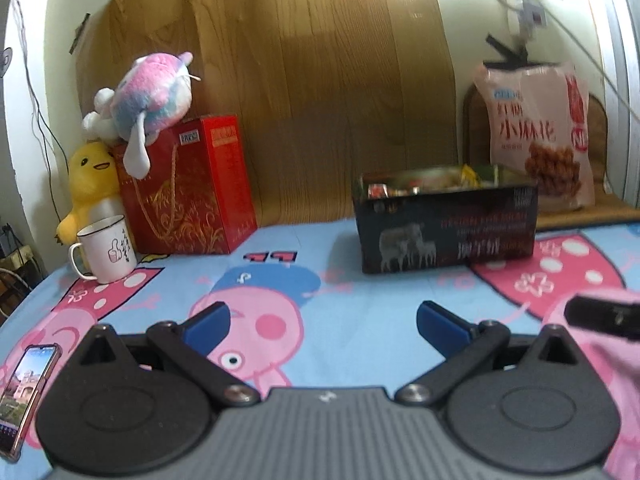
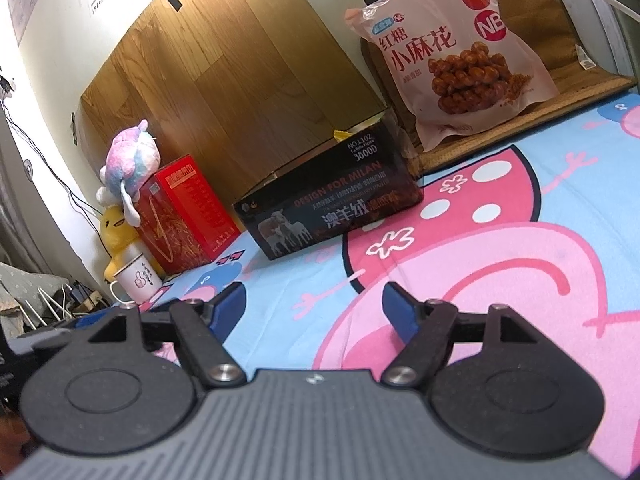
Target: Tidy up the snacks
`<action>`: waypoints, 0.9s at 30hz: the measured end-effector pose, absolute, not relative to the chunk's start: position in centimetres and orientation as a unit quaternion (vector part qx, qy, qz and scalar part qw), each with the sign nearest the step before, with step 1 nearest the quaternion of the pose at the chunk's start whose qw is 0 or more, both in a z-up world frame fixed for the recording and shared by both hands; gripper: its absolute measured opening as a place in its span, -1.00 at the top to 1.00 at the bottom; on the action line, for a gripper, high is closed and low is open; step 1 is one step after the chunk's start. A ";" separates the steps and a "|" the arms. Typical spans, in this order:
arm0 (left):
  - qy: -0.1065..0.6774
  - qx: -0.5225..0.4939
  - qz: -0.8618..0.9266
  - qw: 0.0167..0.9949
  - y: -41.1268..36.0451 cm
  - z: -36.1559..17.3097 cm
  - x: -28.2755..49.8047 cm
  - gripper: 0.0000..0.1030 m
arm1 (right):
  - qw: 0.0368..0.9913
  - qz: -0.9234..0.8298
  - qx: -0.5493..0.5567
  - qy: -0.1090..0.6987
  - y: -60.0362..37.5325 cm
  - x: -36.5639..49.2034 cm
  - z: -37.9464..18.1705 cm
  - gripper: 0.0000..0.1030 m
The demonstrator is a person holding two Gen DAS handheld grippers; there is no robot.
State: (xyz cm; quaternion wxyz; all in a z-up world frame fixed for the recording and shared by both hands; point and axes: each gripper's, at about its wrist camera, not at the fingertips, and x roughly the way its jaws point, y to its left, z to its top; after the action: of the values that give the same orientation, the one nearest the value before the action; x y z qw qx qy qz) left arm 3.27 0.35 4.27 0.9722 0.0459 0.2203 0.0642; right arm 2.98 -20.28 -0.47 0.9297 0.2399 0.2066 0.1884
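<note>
A soft cartoon-print sheet [image 1: 352,304] covers the whole work surface, and toward its back edge the rigid black cardboard box [image 1: 448,228], open-topped, sits as the collecting bin, already holding crinkly wrapped snacks [image 1: 420,184]. Behind it a glossy pink pillow-shaped snack bag [image 2: 456,48] leans upright on a woven mat, probably waiting its turn. Nearest, the left gripper [image 1: 322,324] and right gripper [image 2: 312,304] both hover over the sheet with blue pads spread wide and nothing between them.
</note>
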 end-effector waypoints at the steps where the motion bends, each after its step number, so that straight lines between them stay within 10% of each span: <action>1: 0.220 0.046 0.066 0.972 0.4 4.4 3.3 -1.00 | 0.929 0.189 0.242 0.206 -20.3 3.0 -0.5 -0.50; 27: 0.280 0.067 0.093 0.953 0.3 3.3 4.2 -1.00 | 0.928 0.194 0.248 0.200 -20.6 2.9 -0.6 -0.54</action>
State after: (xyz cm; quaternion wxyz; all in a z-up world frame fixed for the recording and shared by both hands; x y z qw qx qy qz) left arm 4.21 0.31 3.29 0.9532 0.0667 0.2798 0.0931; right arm 2.92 -20.64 -0.63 0.9278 0.2481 0.1997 0.1945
